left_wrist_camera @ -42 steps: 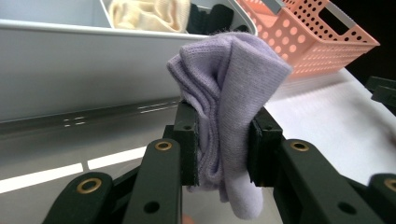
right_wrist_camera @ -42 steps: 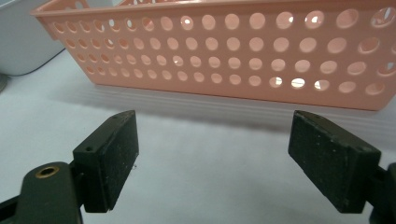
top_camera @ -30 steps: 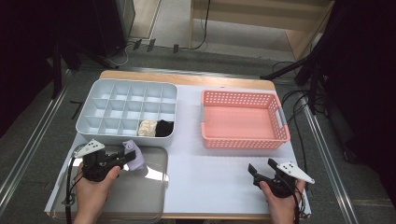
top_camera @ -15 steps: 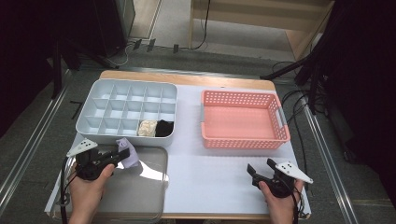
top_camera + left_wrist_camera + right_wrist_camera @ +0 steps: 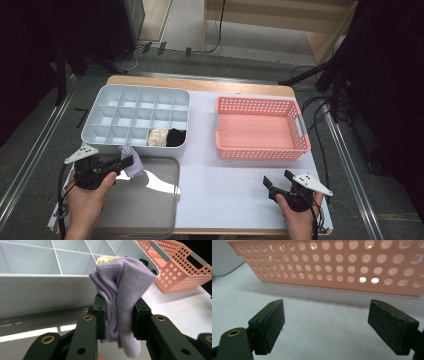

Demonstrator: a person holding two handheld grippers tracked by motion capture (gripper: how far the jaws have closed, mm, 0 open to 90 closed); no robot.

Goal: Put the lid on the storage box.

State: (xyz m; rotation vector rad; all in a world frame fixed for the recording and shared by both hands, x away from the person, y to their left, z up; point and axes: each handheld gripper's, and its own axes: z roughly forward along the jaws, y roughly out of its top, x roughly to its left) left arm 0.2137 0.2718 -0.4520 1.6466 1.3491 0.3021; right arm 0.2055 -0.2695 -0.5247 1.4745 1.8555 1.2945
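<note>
My left gripper (image 5: 129, 161) (image 5: 119, 318) is shut on a folded lilac sock (image 5: 131, 164) (image 5: 122, 292), holding it just in front of the near wall of the grey compartment tray (image 5: 100, 134) (image 5: 37, 290). A cream sock (image 5: 158, 137) and a black sock (image 5: 175, 137) fill two compartments in the tray's near row. My right gripper (image 5: 278, 182) (image 5: 325, 325) rests low at the table's near right, jaws wide apart with nothing between them, facing the pink basket (image 5: 260, 127) (image 5: 337, 267).
A clear flat lid (image 5: 145, 200) lies on the table at the near left, under my left hand. The white mat (image 5: 225, 175) stretches between the two hands. Cables and dark stands line both sides of the table.
My left gripper has shifted slightly back and left with the lilac sock. The right gripper has kept still.
</note>
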